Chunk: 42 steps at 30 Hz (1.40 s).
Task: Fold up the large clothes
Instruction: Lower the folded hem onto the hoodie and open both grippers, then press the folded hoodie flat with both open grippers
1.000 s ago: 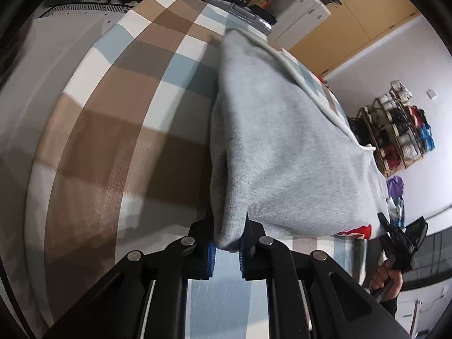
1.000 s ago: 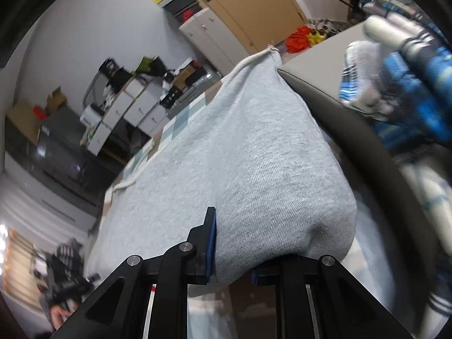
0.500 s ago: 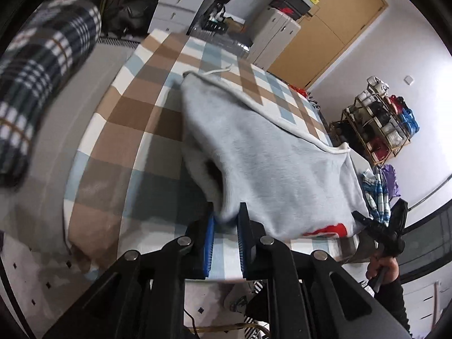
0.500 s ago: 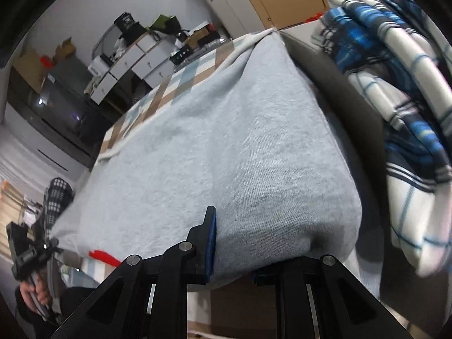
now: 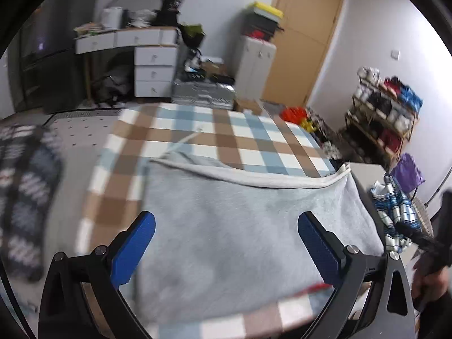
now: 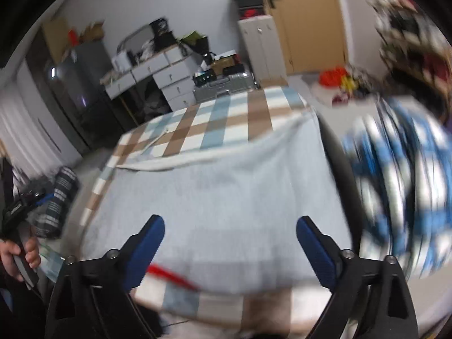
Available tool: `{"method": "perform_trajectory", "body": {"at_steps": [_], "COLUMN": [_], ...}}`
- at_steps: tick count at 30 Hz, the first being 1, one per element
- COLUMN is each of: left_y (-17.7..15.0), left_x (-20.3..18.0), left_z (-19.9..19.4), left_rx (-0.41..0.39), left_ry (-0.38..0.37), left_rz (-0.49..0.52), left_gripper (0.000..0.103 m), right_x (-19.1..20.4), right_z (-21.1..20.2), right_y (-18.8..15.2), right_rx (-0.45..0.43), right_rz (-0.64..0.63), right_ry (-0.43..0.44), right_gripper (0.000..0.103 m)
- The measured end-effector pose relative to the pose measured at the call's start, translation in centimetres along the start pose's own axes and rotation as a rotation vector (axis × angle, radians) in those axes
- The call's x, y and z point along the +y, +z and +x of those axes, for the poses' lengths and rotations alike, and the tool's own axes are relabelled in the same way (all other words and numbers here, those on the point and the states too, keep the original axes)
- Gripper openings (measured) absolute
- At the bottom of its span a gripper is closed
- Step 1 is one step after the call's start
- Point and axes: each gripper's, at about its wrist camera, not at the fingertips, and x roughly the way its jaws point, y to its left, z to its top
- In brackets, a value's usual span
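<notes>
Two fisheye views look forward along hand-held grippers, both tilted down toward a bed covered in a brown, blue and white checked blanket (image 5: 197, 138). The left gripper (image 5: 226, 234) has its blue-padded jaws spreading apart, already wide, with nothing pinched between them. Straight ahead of it and lower down, a folded grey sweatshirt (image 5: 240, 226) lies flat on the blanket, a pale ribbed hem along its far edge and a strip of red showing at its near edge. To the left of this gripper a dark plaid garment (image 5: 25, 192) sits blurred beside the bed; to its right lies a blue and white striped garment (image 5: 395, 217), and farther right a hand grips the other tool's dark handle. The right gripper (image 6: 230, 236) is likewise opening, its jaws wide and holding nothing, with the same grey sweatshirt (image 6: 220, 197) spread ahead of it and below. The striped garment (image 6: 401, 192) appears large and blurred just to its right. At its far left a hand (image 6: 17, 257) holds the left gripper's handle. Beyond the bed stand white drawers (image 5: 152, 67), a grey cabinet (image 5: 254, 65) and a wooden door (image 5: 305, 36).
</notes>
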Motion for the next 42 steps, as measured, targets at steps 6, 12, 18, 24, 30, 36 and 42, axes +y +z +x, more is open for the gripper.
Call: {"method": "perform_trajectory", "body": {"at_steps": [6,12,18,24,30,36,42], "left_y": [-1.6,-2.1,-0.7,-0.5,-1.0,-1.2,-1.3], "left_x": [1.4,4.3,8.7,7.4,6.2,6.3,5.1], "left_z": [10.3,13.9,14.6,14.2,14.1,13.9,13.8], "left_rx": [0.214,0.320,0.335,0.321,0.309,0.316,0.321], "left_ry": [-0.061,-0.066,-0.038,0.000,0.020,0.015,-0.011], "left_rz": [-0.114,-0.110,-0.198,-0.182,-0.100,-0.111,-0.093], "left_gripper": [0.099,0.099,0.099,0.099,0.099,0.099,0.099], "right_x": [7.0,9.8,10.9,10.7,10.1,7.8,4.2], "right_z": [9.6,20.5,26.4,27.4,26.9,22.9,24.0], "right_y": [6.8,6.9,6.7,10.0,13.4,12.1,9.0], "right_rx": [0.184,0.413,0.501,0.429,0.246,0.315,0.438], "right_rz": [-0.317,-0.518,-0.588,-0.506,-0.368,-0.441,-0.496], "right_ry": [-0.072,0.029,0.042,0.032,-0.037,0.125,0.028], "right_gripper": [0.096,0.080,0.054,0.000,0.002,0.065,0.071]}}
